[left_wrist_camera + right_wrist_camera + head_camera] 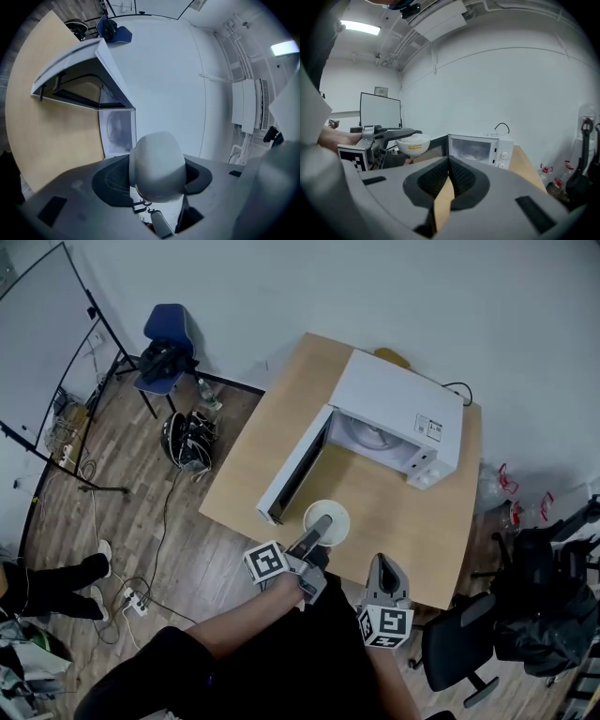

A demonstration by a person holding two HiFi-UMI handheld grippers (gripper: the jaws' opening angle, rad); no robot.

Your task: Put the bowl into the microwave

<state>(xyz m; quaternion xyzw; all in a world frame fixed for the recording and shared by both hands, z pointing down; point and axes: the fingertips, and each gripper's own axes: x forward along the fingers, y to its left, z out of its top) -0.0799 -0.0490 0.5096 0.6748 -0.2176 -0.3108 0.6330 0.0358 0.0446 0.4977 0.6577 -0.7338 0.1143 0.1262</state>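
Note:
A white bowl [337,515] hangs above the table in front of the open microwave [394,418], with my left gripper [322,525] shut on its rim. From the left gripper view the bowl [157,166] fills the space between the jaws, its side turned to the camera. Beyond it show the microwave's cavity [117,131] and its swung-open door [79,70]. My right gripper [384,576] hovers at the table's near edge, shut on nothing. The right gripper view shows the held bowl [412,143] at left, and the microwave [480,150] behind it.
The microwave door [295,470] stands open toward the left over the wooden table [375,521]. A black office chair [459,652] stands at the table's near right corner. A blue chair [167,348] and cables lie on the floor at left.

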